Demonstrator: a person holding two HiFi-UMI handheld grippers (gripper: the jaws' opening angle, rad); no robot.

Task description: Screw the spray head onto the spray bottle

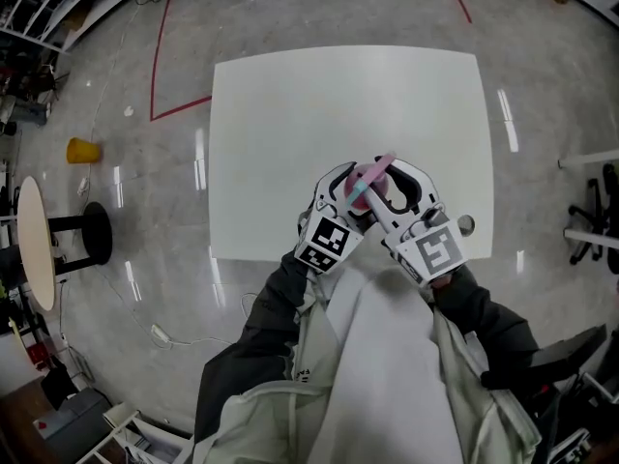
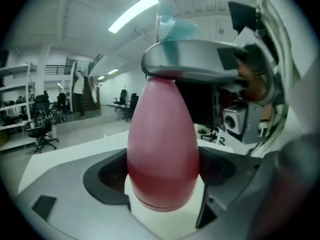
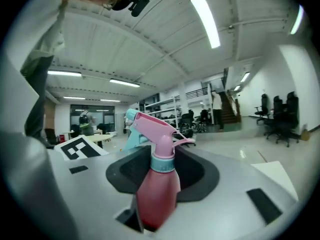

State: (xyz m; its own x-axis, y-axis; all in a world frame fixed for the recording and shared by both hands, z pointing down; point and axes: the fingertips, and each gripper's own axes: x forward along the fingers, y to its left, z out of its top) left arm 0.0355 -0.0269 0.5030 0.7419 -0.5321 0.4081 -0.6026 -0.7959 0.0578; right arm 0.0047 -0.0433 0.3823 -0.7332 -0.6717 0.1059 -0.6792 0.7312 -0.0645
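Observation:
A pink spray bottle (image 1: pixel 371 186) with a pink and light-blue spray head (image 1: pixel 380 167) hangs above the white table's (image 1: pixel 290 114) front edge, between both grippers. In the left gripper view its rounded body (image 2: pixel 162 149) fills the gap, with my left gripper (image 2: pixel 162 184) shut on it. The right gripper (image 2: pixel 200 66) reaches around the neck above. In the right gripper view the spray head (image 3: pixel 152 126) sits on the light-blue collar (image 3: pixel 162 162). My right gripper (image 3: pixel 162 179) stands open around it, with gaps at both sides.
A small round thing (image 1: pixel 466 224) lies by the table's right front corner. On the floor to the left are a yellow cup (image 1: pixel 83 150), a black stool (image 1: pixel 95 232) and a pale round side table (image 1: pixel 34 240). An office chair (image 1: pixel 600 220) stands at the right.

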